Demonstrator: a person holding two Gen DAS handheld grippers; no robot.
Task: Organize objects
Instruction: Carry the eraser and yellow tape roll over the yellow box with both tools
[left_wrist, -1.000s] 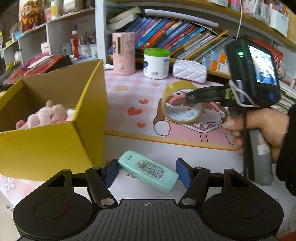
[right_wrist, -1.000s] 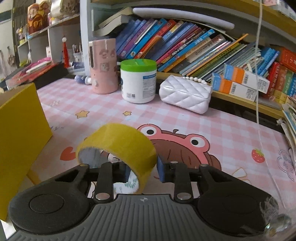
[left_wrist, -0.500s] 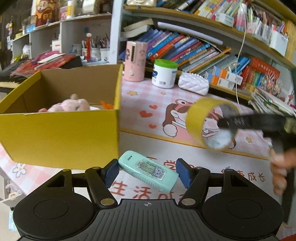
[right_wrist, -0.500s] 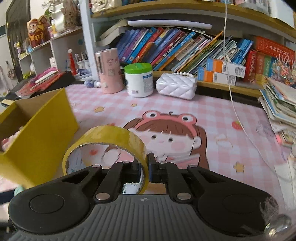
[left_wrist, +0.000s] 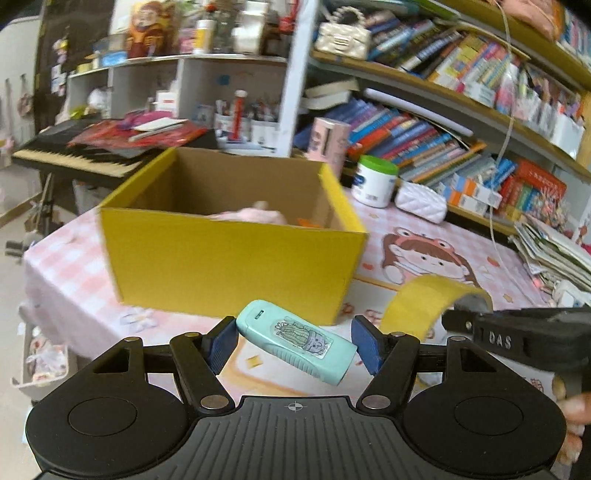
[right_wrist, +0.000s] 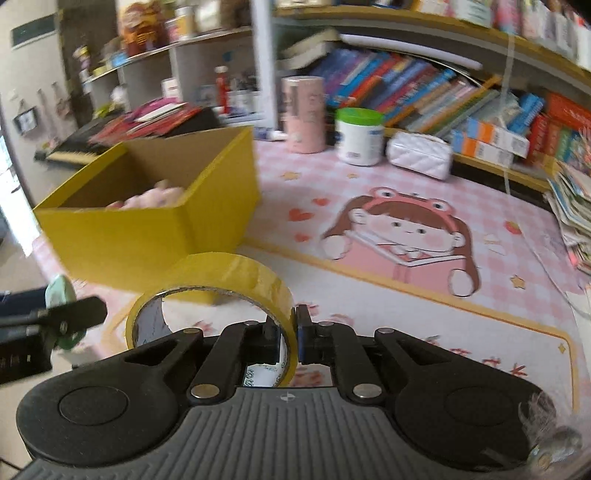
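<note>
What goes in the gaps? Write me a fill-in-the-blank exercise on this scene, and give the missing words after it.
1. The right gripper pinches the wall of a roll of yellow ____.
2. The left gripper holds a small ____-coloured device with a cactus sticker.
3. A pink plush toy lies inside the yellow ____.

Missing words: tape; mint; box

Raised letters "DAS" on black arm of right gripper (left_wrist: 517, 338) — only clear text. Printing on tape roll (right_wrist: 221, 288) inner core, book spines, white jar label — too blurred to read.
</note>
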